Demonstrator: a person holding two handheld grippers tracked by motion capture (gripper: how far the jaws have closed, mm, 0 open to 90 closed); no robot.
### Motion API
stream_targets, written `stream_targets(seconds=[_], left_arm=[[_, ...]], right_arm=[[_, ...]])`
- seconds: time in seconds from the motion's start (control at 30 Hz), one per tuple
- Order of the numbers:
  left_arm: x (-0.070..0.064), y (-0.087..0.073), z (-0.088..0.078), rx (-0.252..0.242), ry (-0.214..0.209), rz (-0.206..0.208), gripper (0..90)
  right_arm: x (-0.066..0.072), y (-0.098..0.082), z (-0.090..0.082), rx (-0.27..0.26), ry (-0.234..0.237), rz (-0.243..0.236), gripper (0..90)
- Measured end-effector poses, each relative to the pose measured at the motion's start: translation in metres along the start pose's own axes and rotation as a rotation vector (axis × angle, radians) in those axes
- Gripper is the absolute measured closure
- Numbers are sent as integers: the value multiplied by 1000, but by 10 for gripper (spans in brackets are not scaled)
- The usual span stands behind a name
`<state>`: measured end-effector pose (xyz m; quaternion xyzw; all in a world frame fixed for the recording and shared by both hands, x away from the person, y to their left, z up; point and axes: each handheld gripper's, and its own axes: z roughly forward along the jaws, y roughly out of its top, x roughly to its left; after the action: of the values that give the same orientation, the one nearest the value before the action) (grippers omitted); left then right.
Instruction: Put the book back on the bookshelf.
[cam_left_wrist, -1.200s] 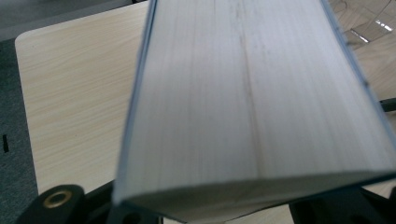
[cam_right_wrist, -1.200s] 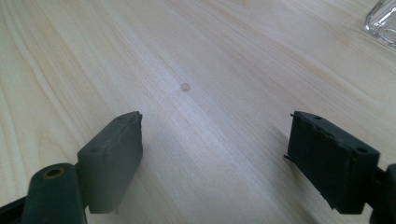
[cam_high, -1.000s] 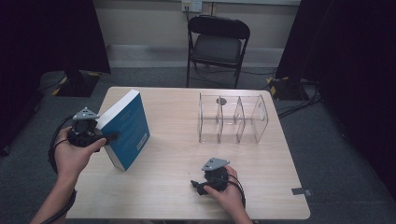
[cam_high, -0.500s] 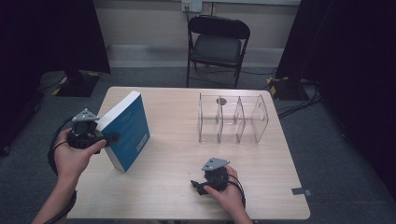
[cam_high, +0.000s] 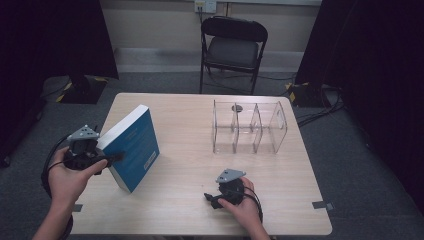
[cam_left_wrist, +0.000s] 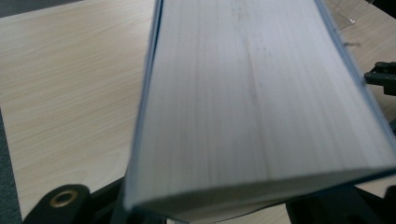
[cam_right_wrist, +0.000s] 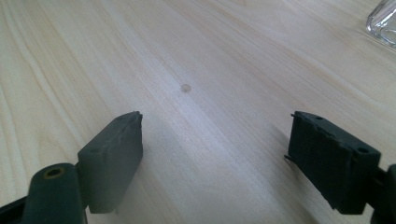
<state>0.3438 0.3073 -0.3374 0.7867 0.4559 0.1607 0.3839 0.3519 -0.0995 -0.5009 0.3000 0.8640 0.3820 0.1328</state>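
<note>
The left gripper (cam_high: 107, 159) has its jaws clamped across the thickness of a thick blue-covered book (cam_high: 131, 146), one jaw on each cover, at the end of the book nearest the tabletop's left edge. In the left gripper view the pale block of page edges (cam_left_wrist: 252, 93) rises straight out from between the two black jaws, with the blue covers showing as thin lines down either side. The book is tilted, its lower corner down on the tabletop (cam_high: 180, 200) close to the near-left part of the wood and its upper end leaning back over the left edge, so that the blue front cover faces the middle of the tabletop. The left hand (cam_high: 67, 175) wraps the gripper body from below, just off the left edge, with the cable looping beside the wrist. The right gripper (cam_high: 214, 199) lies low near the near edge, right of centre, held by the right hand (cam_high: 245, 202); its jaws stand wide apart with nothing between them, and in the right gripper view bare pale wood (cam_right_wrist: 205, 84) shows between them. A clear acrylic organizer (cam_high: 248, 127) with several upright compartments stands toward the far right corner, well apart from both grippers. Beyond the far edge a black folding chair (cam_high: 231, 47) stands on the grey floor.
</note>
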Motion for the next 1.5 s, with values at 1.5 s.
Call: stream_targets(seconds=[1.5], left_arm=[[-6,20,12,-71,-31,103,618]], right_arm=[[-1,3,3,5,9,-6,169]])
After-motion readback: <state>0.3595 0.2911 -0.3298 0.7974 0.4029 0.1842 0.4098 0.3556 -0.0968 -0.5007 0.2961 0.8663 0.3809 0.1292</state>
